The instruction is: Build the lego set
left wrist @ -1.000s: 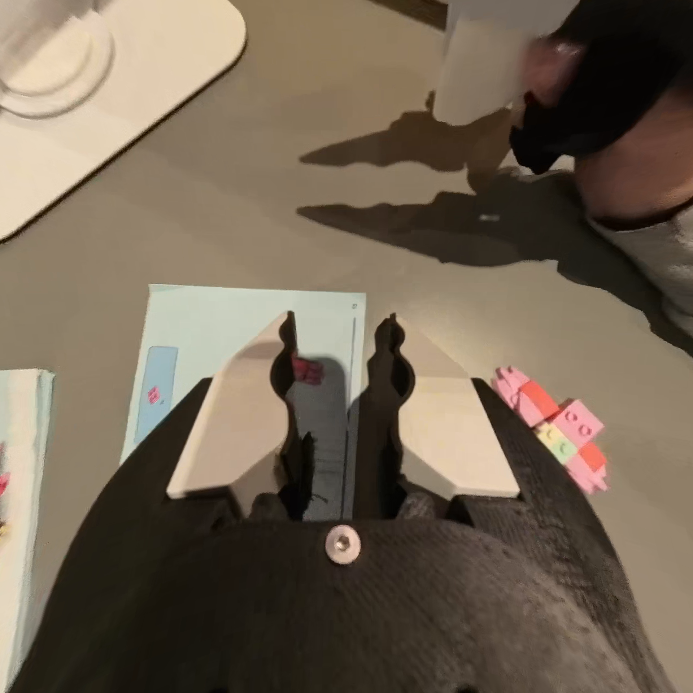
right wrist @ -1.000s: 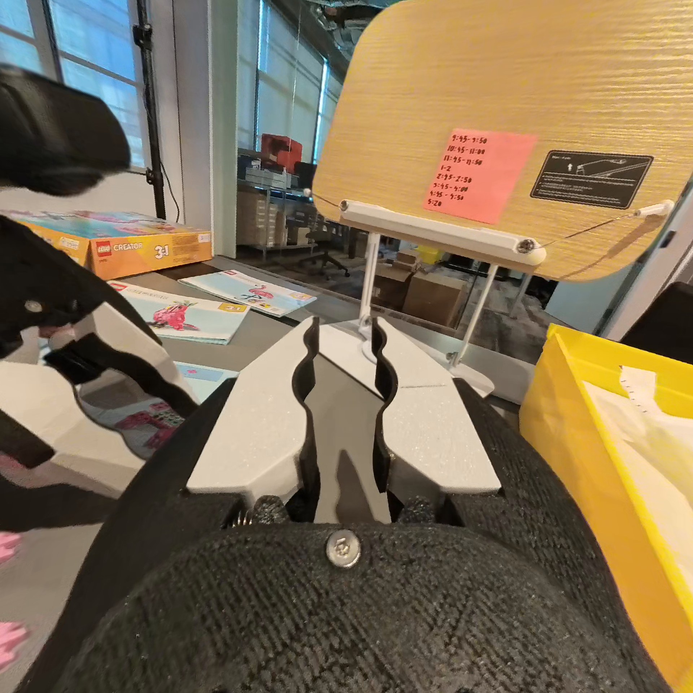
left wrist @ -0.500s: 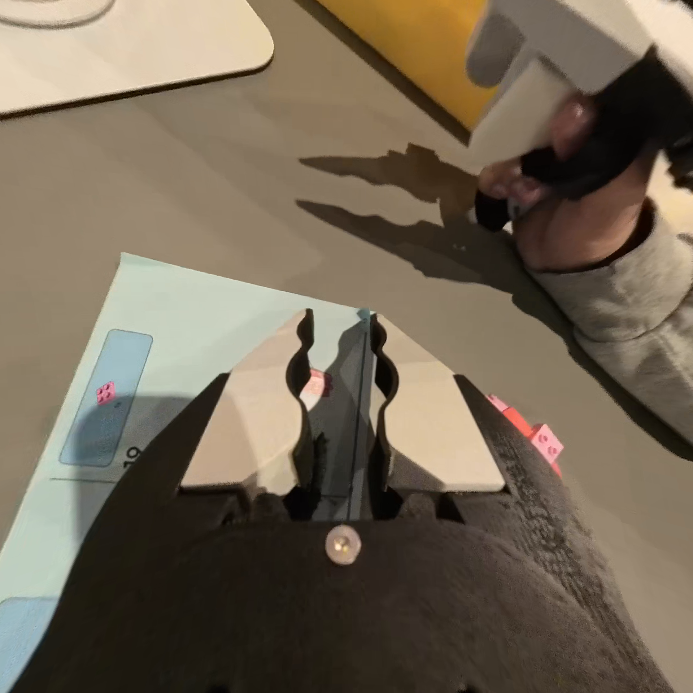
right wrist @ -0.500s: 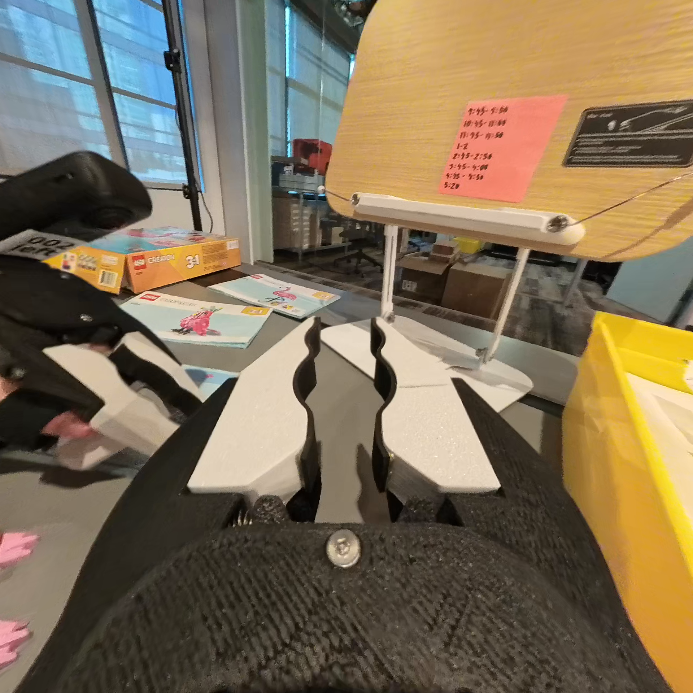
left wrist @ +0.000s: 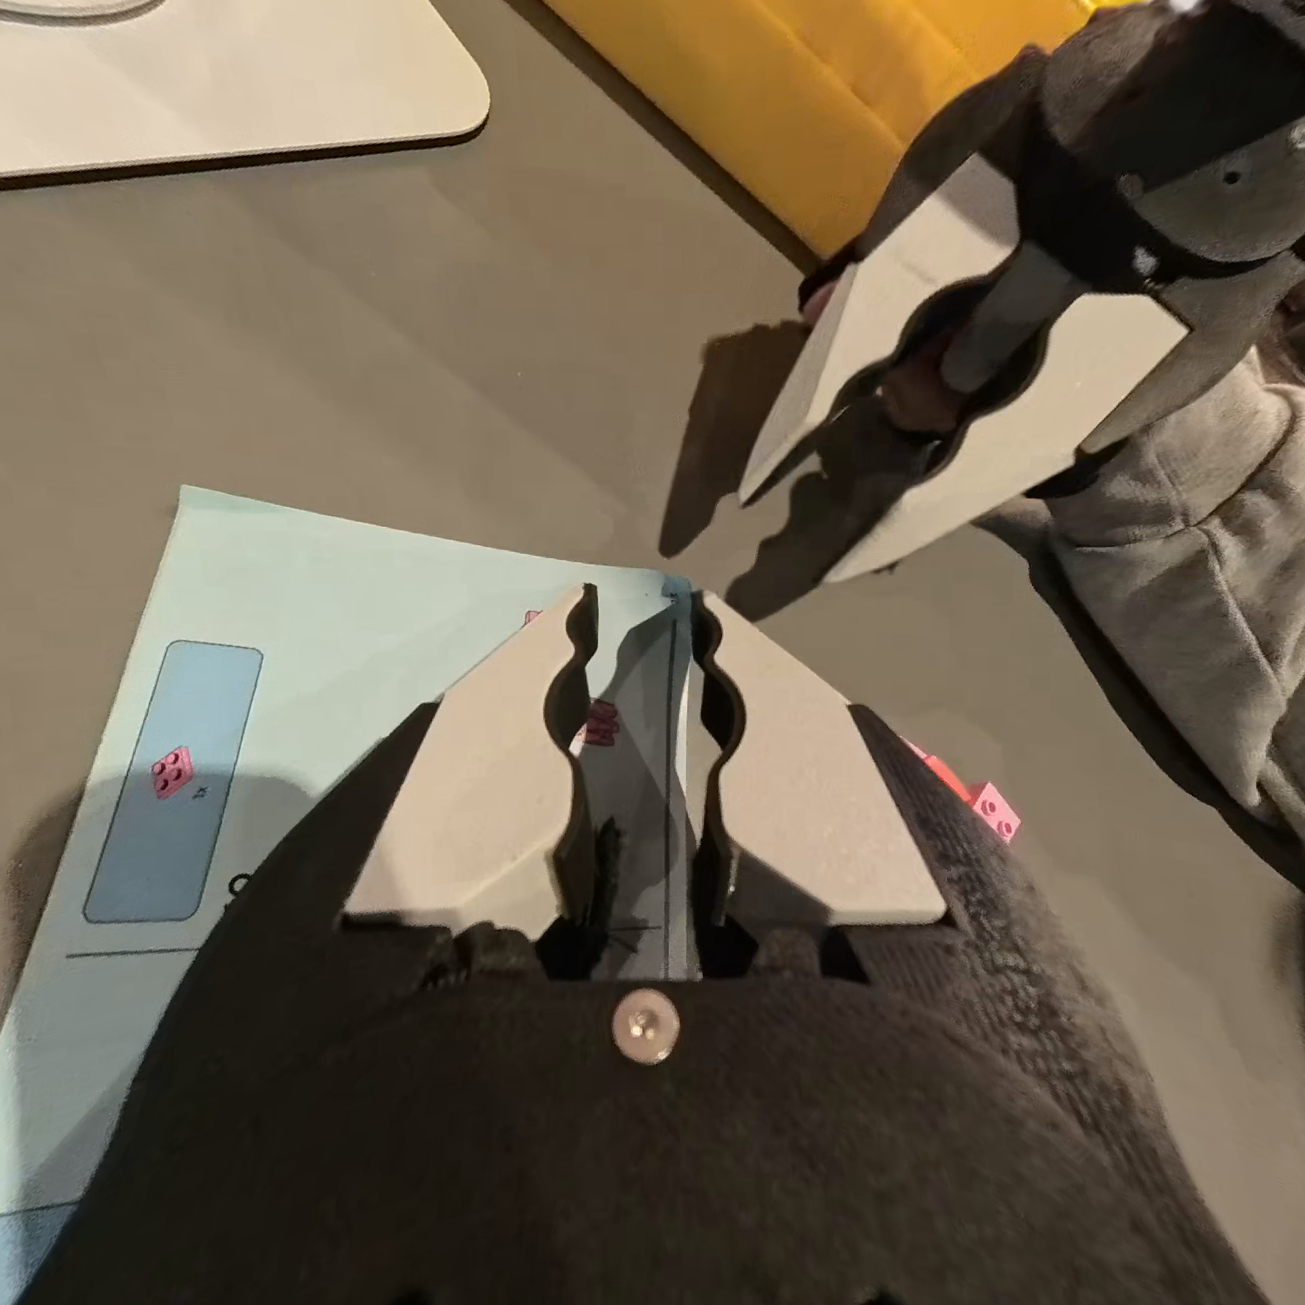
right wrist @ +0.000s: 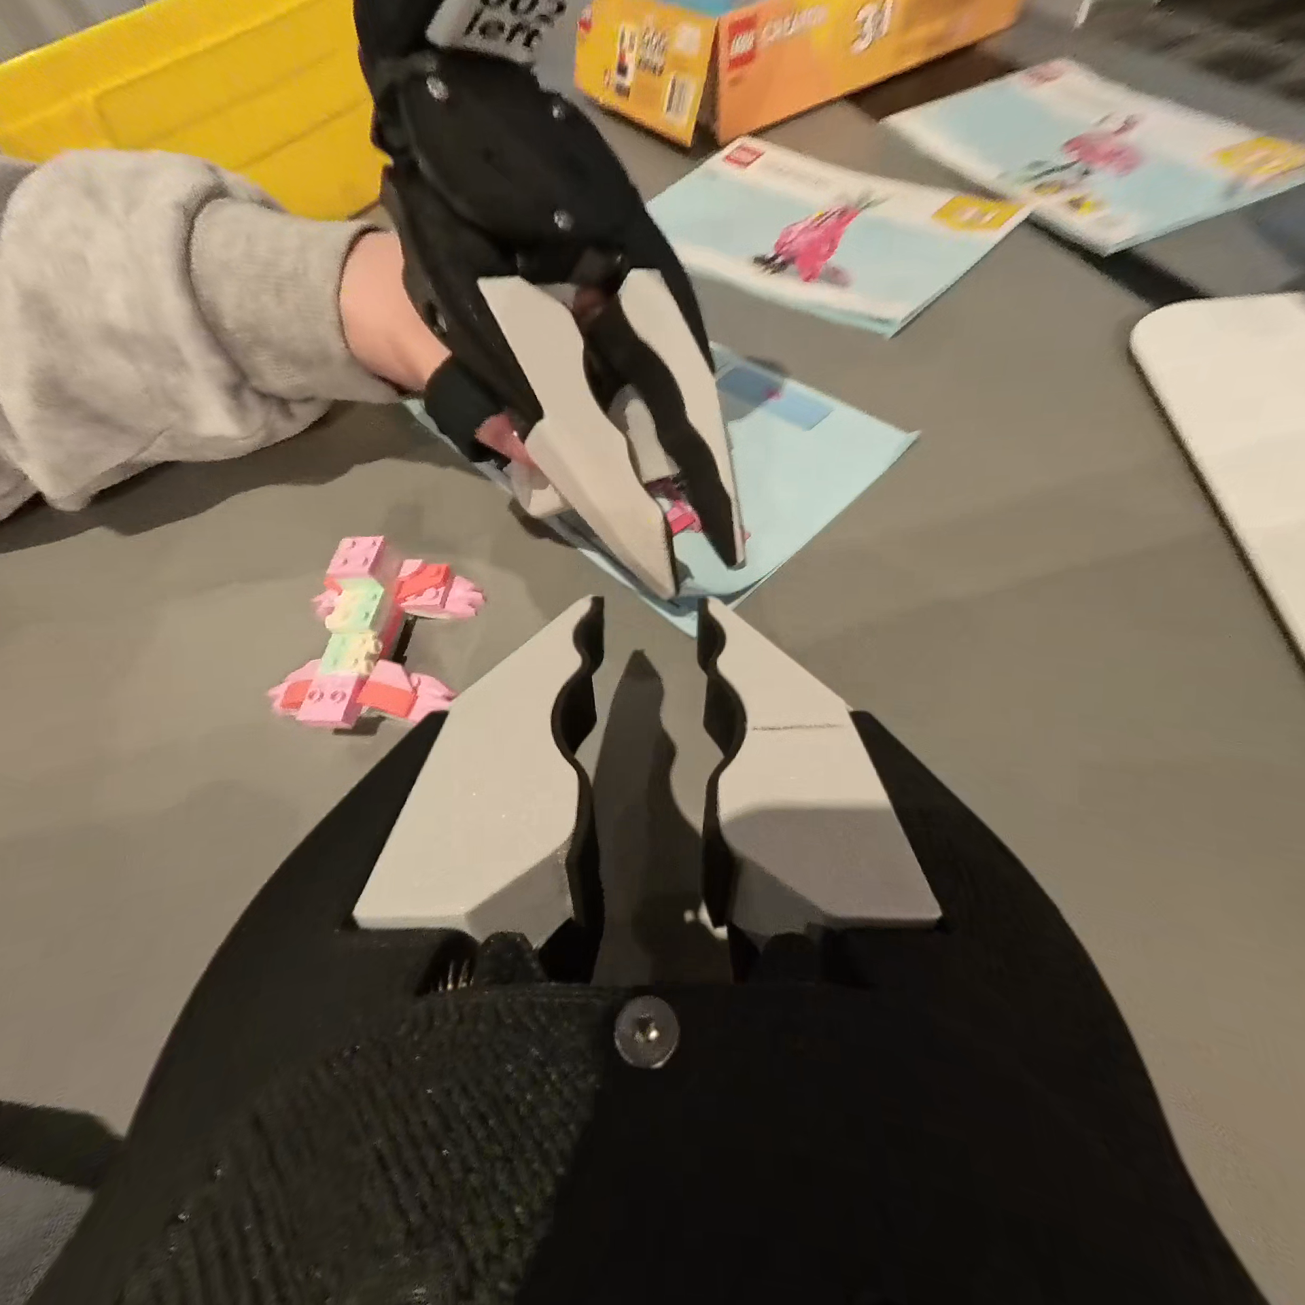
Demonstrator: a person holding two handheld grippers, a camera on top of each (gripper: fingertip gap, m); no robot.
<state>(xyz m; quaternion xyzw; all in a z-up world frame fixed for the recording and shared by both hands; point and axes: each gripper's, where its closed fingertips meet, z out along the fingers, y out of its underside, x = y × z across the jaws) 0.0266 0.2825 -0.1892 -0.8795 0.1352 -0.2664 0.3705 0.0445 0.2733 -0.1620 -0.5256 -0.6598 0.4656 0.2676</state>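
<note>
one half-built pink lego model (right wrist: 367, 639) lies on the grey table (right wrist: 988, 671), just beside the open light-blue instruction booklet (right wrist: 812, 487). beyond the booklet lie two closed booklets (right wrist: 833, 233), a yellow-orange lego box (right wrist: 763, 63), a yellow bin (right wrist: 191, 99) and a white board (right wrist: 1243, 424). the left gripper (right wrist: 699, 572) hangs over the booklet's near corner, jaws slightly apart, empty. the right gripper (right wrist: 650, 621) points at that same corner, jaws parted, gripping nothing. half a second ago the right gripper faced a wooden stand; it has since tipped down toward the table.
</note>
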